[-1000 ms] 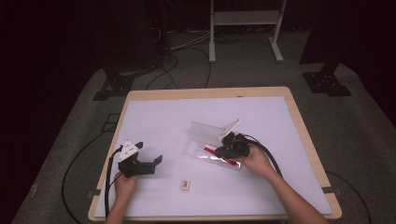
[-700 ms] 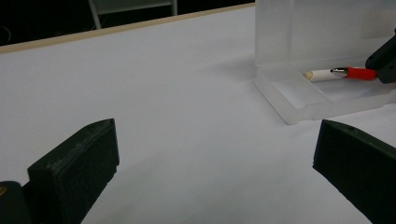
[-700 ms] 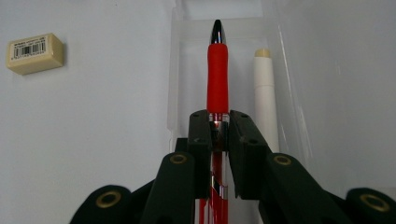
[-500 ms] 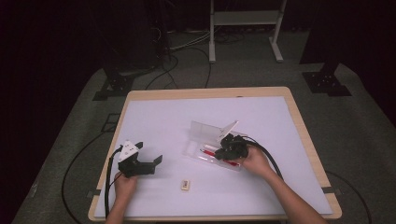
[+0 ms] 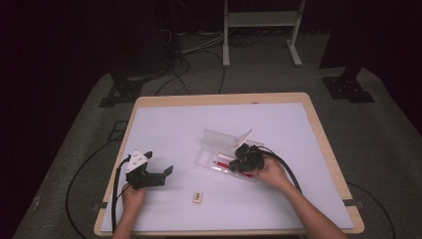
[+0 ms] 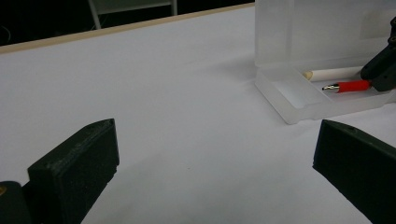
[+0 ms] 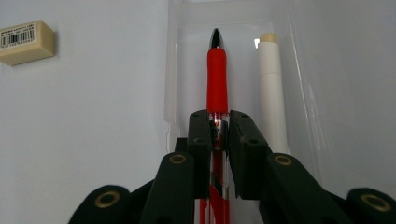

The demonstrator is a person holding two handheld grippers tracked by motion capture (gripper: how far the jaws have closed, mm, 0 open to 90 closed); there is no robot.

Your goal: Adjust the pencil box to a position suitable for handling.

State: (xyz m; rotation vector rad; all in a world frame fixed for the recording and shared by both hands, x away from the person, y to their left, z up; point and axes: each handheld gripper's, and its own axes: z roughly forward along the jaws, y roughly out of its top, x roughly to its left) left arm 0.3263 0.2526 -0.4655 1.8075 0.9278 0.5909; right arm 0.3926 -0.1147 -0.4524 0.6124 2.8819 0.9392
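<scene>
On the right half of the white table [image 5: 169, 124], the right gripper [image 5: 242, 160] is lowered into a clear plastic case [image 5: 211, 160] whose lid stands raised behind it. From the high view, the case contents appear as small red and pale streaks. The right gripper view resolves them: the jaws are clamped on the barrel of a red pen [image 7: 216, 79], which lies lengthwise in the tray with its metal tip pointing away, and a white pen [image 7: 271, 93] lies parallel just beside it. A tan eraser [image 7: 24, 41] with a barcode label rests on the table outside the case. The left gripper [image 5: 154, 174] sits well apart near the table's left edge; the left gripper view shows its jaws spread wide with nothing between them.
</scene>
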